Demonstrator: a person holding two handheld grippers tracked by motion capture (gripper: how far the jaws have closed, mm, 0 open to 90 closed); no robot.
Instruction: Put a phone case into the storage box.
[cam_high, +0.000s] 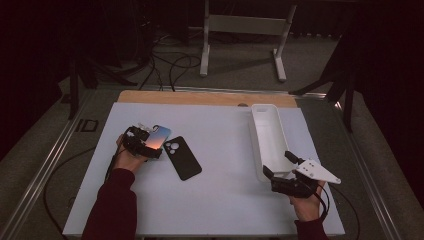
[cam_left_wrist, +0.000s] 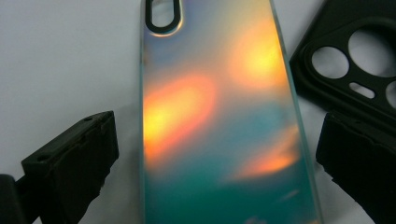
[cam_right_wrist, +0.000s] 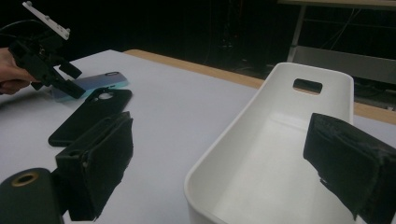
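Note:
An iridescent phone case lies flat on the white table, left of centre. My left gripper is open over its near end. In the left gripper view the iridescent phone case runs up between the two jaws, with a gap on each side of the left gripper. A black phone case lies just right of it, camera holes up. My right gripper stands open at the near end of a long white tray. Its jaws straddle the rim of the tray, right gripper holding nothing.
The white table top has bare room in the middle and front. A wooden strip runs along its far edge. Beyond it are cables on the floor and a white stand. The tray's inside is bare.

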